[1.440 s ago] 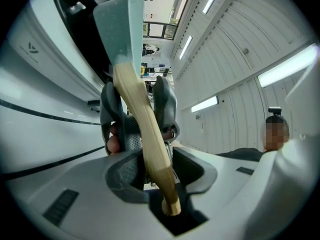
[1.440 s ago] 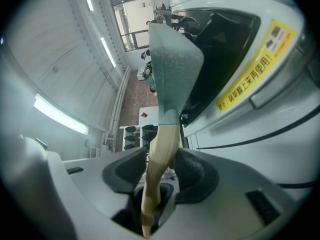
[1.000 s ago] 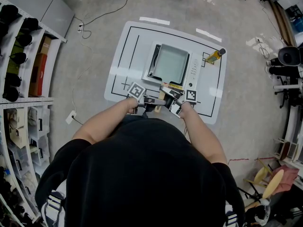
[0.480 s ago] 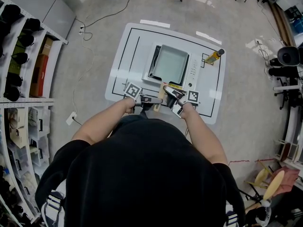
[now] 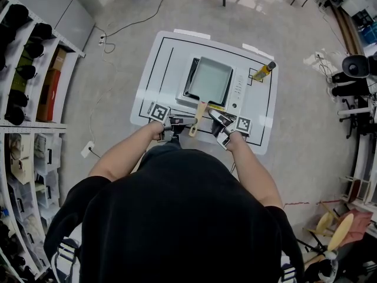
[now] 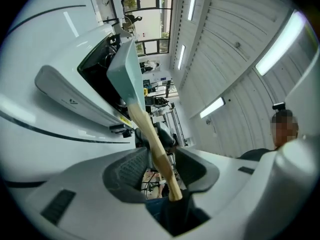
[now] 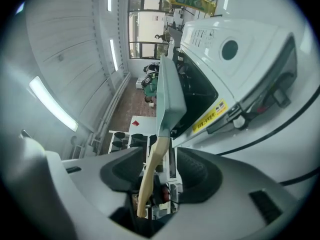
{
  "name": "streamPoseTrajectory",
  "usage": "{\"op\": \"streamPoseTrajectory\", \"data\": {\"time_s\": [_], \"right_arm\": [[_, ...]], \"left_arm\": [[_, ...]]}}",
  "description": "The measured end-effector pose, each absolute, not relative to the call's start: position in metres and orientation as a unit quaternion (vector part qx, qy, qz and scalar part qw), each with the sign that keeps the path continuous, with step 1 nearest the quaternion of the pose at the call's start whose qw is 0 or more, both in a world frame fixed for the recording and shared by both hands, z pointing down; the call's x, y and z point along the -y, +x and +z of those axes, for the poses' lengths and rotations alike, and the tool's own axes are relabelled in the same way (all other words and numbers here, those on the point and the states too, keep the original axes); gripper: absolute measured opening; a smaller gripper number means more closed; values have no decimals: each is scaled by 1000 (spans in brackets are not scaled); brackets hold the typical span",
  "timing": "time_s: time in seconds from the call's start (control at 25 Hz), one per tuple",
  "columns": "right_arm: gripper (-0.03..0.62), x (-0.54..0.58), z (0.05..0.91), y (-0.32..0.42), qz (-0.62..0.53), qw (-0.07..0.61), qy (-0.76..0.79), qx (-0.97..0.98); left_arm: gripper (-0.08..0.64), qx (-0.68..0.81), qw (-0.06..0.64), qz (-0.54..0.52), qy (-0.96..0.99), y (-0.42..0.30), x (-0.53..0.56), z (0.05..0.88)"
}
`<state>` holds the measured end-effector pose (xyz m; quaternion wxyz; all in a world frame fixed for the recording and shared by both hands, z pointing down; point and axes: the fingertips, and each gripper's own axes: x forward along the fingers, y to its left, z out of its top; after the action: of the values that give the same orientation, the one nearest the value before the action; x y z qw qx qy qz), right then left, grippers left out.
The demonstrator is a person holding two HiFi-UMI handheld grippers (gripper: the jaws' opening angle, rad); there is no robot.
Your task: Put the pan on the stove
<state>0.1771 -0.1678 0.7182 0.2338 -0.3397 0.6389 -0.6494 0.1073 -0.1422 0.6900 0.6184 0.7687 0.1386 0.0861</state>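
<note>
The left tool [image 5: 181, 123] is released. Its jaws have just been opening, and in the left gripper view the left tool [image 6: 161, 153] shows the pan's wooden handle [image 6: 150, 139] running through the gap with space on either side, so neither pad presses on it. The right tool [image 5: 217, 122] is the same. Its jaws have also just been opening, and in the right gripper view the handle [image 7: 150, 174] stands free between the spread jaws of the right tool [image 7: 162, 154]. In the head view the two tools flank the handle [image 5: 197, 115] just below the middle of the frame, one on each side.

The pan [image 5: 209, 78] sits flat on the stove [image 5: 238, 90] in the upper middle of the frame, with its handle pointing down toward the person. Judging by this, the placing itself is done and the grip is let go. What seems left is only to draw both tools back clear of the handle without nudging it.

The pan is square with a pale inside, and nothing can be seen in it. The stove rests on the white worktop [image 5: 159, 69]. A small yellow object [image 5: 263, 71] lies on the worktop just to the stove's upper right. Shelves [image 5: 35, 69] at the left edge hold dark items and boxes.
</note>
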Motion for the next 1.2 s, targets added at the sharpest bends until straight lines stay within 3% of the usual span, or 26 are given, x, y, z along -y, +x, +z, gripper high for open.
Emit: {"op": "streamPoseTrajectory", "data": {"time_s": [0.56,1.2], "right_arm": [[212,145,695,222,-601,238,-402,-649],[209,134,667,242,-489,103,-490,-714]], "left_arm": [[184,-62,535,75,839,76,166,681],[195,7,416,97,904,65,168,666]]}}
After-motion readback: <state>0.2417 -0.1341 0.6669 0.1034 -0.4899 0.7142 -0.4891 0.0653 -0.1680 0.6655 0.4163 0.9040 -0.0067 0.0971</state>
